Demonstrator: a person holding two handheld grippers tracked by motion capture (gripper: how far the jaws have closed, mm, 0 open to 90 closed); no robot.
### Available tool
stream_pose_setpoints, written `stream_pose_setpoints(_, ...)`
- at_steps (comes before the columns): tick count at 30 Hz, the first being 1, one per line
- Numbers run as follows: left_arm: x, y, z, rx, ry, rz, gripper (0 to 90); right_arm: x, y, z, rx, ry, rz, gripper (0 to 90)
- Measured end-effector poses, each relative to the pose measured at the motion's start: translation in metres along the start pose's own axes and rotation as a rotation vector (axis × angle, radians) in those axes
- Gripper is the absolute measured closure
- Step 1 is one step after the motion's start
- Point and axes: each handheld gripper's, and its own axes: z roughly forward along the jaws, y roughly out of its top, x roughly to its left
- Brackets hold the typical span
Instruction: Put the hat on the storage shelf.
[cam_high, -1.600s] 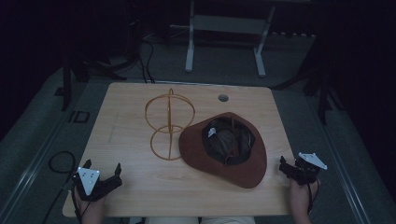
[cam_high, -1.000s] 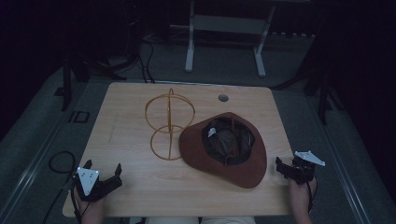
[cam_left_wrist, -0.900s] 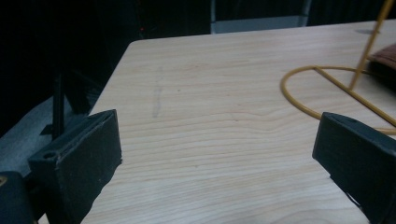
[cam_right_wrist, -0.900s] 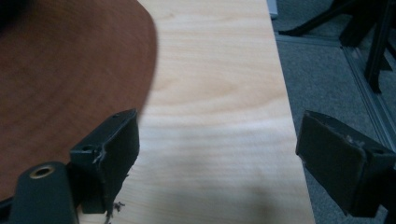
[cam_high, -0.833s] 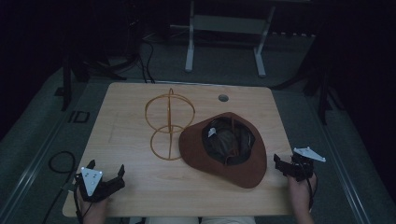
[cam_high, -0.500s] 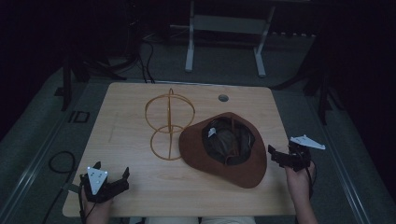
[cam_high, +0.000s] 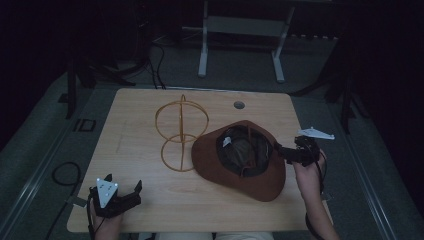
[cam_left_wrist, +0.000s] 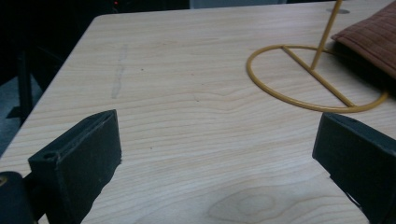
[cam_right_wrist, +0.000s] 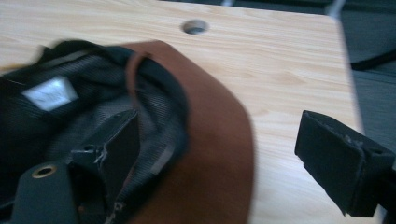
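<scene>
A brown wide-brimmed hat (cam_high: 250, 177) lies crown-down on the wooden table (cam_high: 145, 115), its dark lining (cam_high: 245, 150) facing up. My right gripper (cam_high: 281, 151) is open at the hat's right edge. In the right gripper view the brim (cam_right_wrist: 219, 116) passes between the jaws of my right gripper (cam_right_wrist: 224, 161): one jaw is over the lining (cam_right_wrist: 56, 116), the other over bare table outside the brim. A yellow wire hat stand (cam_high: 179, 134) stands just left of the hat. My left gripper (cam_high: 131, 194) rests open near the front left corner, with only bare wood between the jaws (cam_left_wrist: 215, 154).
The stand's ring base (cam_left_wrist: 299, 100) lies ahead and to the right of the left gripper, with the hat's brim (cam_left_wrist: 373, 32) behind it. A round cable hole (cam_high: 239, 105) (cam_right_wrist: 195, 26) sits near the table's far edge. Dark floor and a metal frame (cam_high: 240, 30) lie beyond.
My right gripper has moved left and away from the table's right edge until its jaws straddle the hat's brim. The left gripper has slid slightly right along the front edge.
</scene>
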Motion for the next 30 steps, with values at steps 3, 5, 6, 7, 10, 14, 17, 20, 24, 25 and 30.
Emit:
stream_pose_setpoints(3, -0.002, 0.0, 0.001, 0.016, 0.008, 0.003, 1.8, 0.005, 0.012, 0.008, 0.007, 0.067, 0.007, 16.2)
stream_pose_setpoints(5, -0.003, 0.0, 0.002, 0.032, -0.002, 0.005, 1.8, 0.009, 0.017, 0.013, 0.02, 0.071, -0.009, 17.3)
stream_pose_setpoints(6, -0.003, 0.0, 0.002, 0.032, -0.002, 0.005, 1.8, 0.011, 0.02, 0.016, 0.026, 0.078, -0.006, 17.3)
stream_pose_setpoints(7, -0.004, 0.001, 0.002, 0.037, 0.002, 0.008, 1.8, 0.011, 0.02, 0.016, 0.026, 0.078, -0.006, 17.3)
stream_pose_setpoints(10, -0.006, 0.001, 0.001, 0.042, -0.035, 0.029, 1.8, 0.017, 0.025, 0.025, 0.037, 0.069, 0.001, 16.7)
stream_pose_setpoints(14, -0.01, 0.002, 0.002, 0.056, -0.067, 0.057, 1.8, 0.024, 0.027, 0.045, 0.069, 0.066, -0.009, 12.9)
stream_pose_setpoints(17, -0.011, 0.002, 0.001, 0.057, -0.077, 0.053, 1.8, 0.026, 0.026, 0.054, 0.088, 0.045, -0.026, 13.5)
stream_pose_setpoints(20, -0.01, 0.002, 0.001, 0.056, -0.084, 0.038, 1.8, 0.028, 0.022, 0.066, 0.126, 0.019, -0.045, 16.0)
stream_pose_setpoints(24, -0.009, 0.002, 0.001, 0.066, -0.083, 0.032, 1.8, 0.028, 0.012, 0.086, 0.182, -0.062, -0.037, 24.3)
stream_pose_setpoints(25, -0.01, 0.002, 0.001, 0.067, -0.085, 0.03, 1.8, 0.029, 0.009, 0.09, 0.195, -0.068, -0.035, 25.1)
stream_pose_setpoints(30, -0.012, 0.002, 0.001, 0.077, -0.083, 0.042, 1.8, 0.03, -0.003, 0.103, 0.254, -0.086, -0.051, 30.4)
